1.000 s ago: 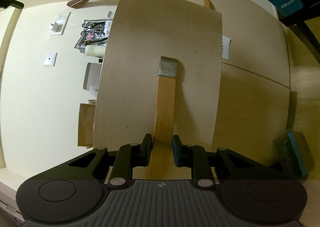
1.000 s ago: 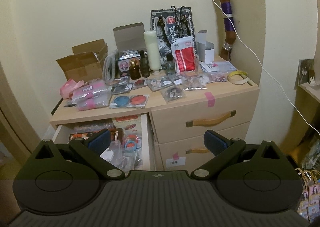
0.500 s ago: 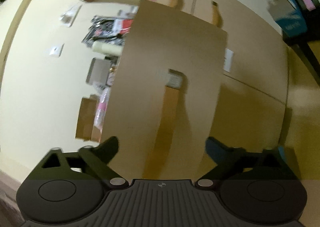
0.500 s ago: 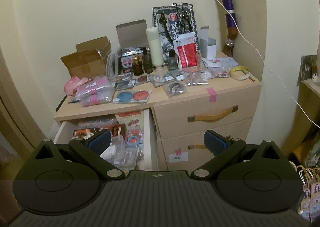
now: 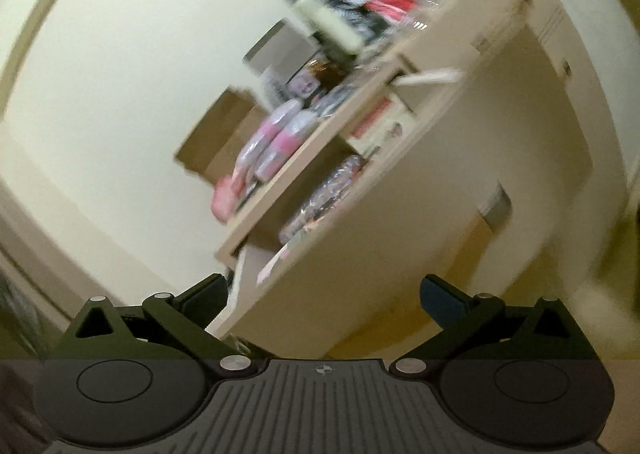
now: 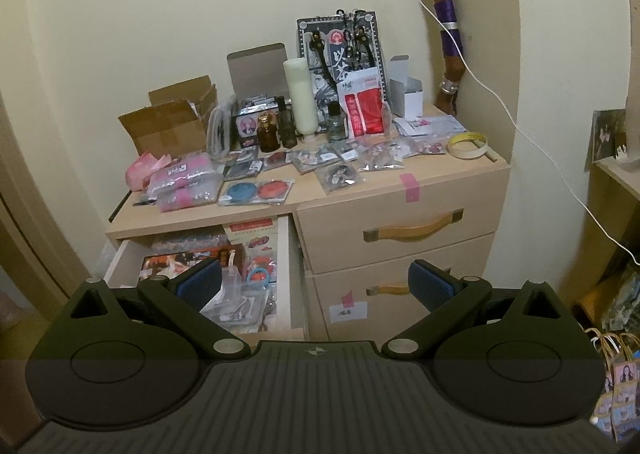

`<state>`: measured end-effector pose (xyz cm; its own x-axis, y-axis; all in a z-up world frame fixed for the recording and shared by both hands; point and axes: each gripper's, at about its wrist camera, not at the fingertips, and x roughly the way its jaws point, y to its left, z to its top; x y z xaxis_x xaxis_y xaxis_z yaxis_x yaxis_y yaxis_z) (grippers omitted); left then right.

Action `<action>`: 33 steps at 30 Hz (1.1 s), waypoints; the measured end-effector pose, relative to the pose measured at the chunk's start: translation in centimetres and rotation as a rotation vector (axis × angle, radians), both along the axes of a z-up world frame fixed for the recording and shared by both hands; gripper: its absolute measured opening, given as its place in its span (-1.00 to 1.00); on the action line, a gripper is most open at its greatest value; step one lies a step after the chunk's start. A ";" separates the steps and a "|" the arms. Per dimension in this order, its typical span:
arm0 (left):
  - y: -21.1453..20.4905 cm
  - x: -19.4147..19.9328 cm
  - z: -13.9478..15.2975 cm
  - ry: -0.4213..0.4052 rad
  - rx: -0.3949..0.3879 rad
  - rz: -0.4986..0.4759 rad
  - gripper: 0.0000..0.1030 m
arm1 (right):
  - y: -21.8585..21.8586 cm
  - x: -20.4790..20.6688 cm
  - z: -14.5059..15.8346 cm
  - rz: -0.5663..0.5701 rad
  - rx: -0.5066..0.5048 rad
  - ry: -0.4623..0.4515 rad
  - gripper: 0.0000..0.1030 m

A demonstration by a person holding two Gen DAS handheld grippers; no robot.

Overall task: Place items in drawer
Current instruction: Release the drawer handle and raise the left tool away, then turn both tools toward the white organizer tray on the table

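**A:** ok so what's the count on that dresser [image 6: 460, 189] right now?

**B:** Three drawer fronts in the right wrist view. Two are closed on the right side of the frame, each with one tan handle, upper [image 6: 412, 229] and lower [image 6: 387, 289]. One open drawer [image 6: 285, 274] sits lower left, stuffed with packets plus a blue ring [image 6: 258, 276].

**A:** and on top?

**B:** Clutter. One tall cream candle [image 6: 300, 95] in the middle, one red pouch [image 6: 365, 109] just right of it, three small bottles between them and around. Two pink bubble-wrap packs [image 6: 184, 181] at the left edge, one brown cardboard box [image 6: 172, 121] behind them, one tape roll [image 6: 468, 143] far right. Two pink tape tabs on the drawer fronts.

**A:** tools?

**B:** Right tool [image 6: 316, 286] is spread wide, nothing between the pads, hanging in front of the dresser. Left tool [image 5: 324, 296] is spread too and empty; its view is tilted and blurry, with the open drawer [image 5: 400, 189] running diagonally through mid-frame.
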<state>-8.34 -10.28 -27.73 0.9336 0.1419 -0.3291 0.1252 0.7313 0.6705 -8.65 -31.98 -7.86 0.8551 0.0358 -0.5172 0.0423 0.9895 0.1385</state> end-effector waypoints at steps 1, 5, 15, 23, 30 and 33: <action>0.4 0.4 1.3 0.017 -0.063 0.016 1.00 | -0.1 -0.1 0.0 -0.002 0.001 -0.001 0.99; 2.0 1.1 6.4 0.031 -0.272 0.029 1.00 | 0.1 -0.5 0.0 -0.019 0.006 -0.007 0.99; 4.4 2.4 18.0 0.029 -0.629 -0.022 1.00 | 2.3 -1.7 0.6 -0.096 -0.006 -0.021 0.99; 6.0 4.2 23.7 0.051 -0.793 -0.030 1.00 | 4.6 -4.0 1.8 -0.190 -0.025 -0.079 0.99; 6.3 4.3 24.8 0.043 -0.773 -0.099 1.00 | 6.0 -5.8 2.5 -0.277 -0.026 -0.110 0.99; 6.3 4.2 25.1 0.045 -0.761 -0.139 1.00 | 6.3 -6.7 2.8 -0.317 -0.026 -0.128 0.99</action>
<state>-4.11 -3.96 -2.63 0.9097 -0.2560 -0.3270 0.2649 0.9641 -0.0181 -15.32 -25.65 -5.11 0.8795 -0.2535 -0.4027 0.3320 0.9332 0.1377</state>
